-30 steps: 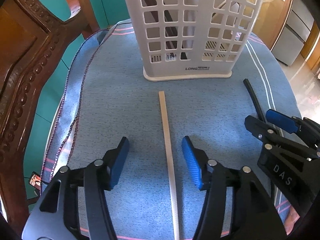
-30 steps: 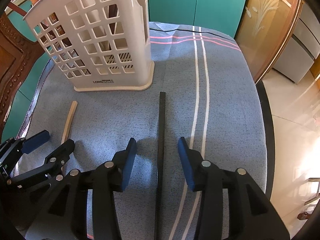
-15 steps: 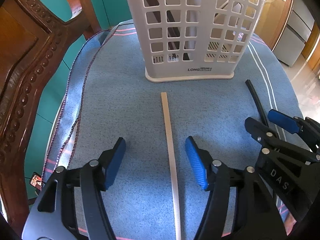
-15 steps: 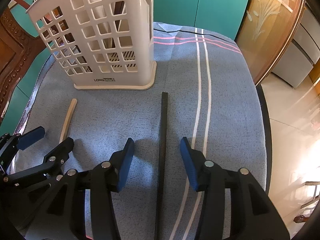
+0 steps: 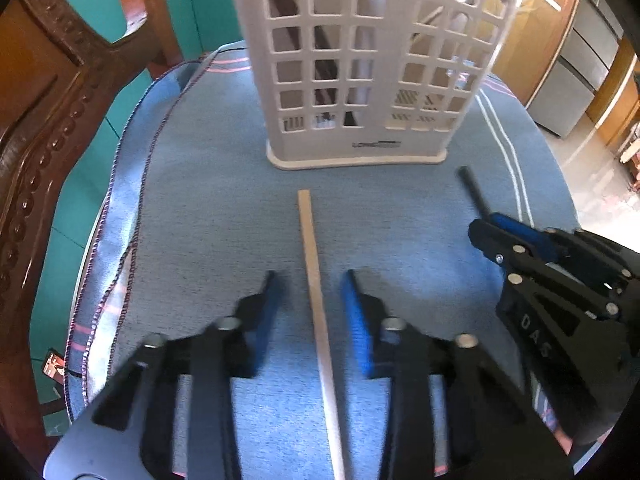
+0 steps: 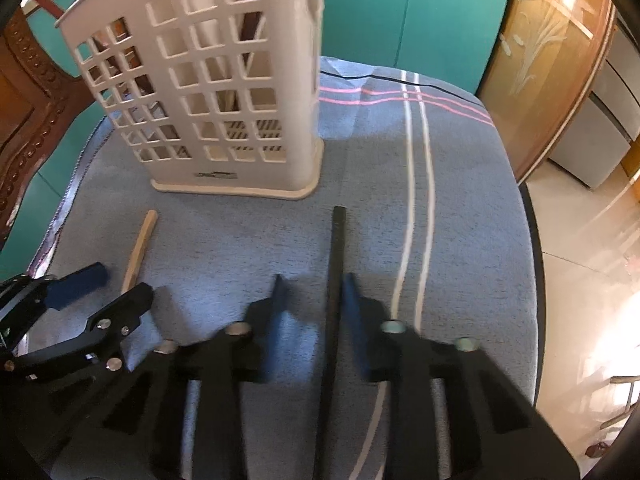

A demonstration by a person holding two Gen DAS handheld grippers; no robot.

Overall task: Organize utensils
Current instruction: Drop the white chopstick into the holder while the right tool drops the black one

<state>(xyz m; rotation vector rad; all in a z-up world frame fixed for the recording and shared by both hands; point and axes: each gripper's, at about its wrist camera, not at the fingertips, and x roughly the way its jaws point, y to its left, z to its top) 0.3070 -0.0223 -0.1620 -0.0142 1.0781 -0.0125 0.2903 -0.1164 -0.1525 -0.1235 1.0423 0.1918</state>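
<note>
Grippers are held apart: left gripper (image 5: 310,296) around a pale wooden stick (image 5: 316,300), right gripper (image 6: 314,300) around a black plastic stick (image 6: 335,280).

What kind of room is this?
Probably a home dining area: a carved wooden chair stands at a table under a blue cloth, which carries a white utensil basket, with teal cabinet doors behind.

I'm seeing the left gripper (image 5: 310,292) showing black linkage arms, blue pads (image 5: 356,320) and silver screws. The right gripper (image 6: 314,294) is showing the same black frame and screws, with white "DAS" lettering on its side.
</note>
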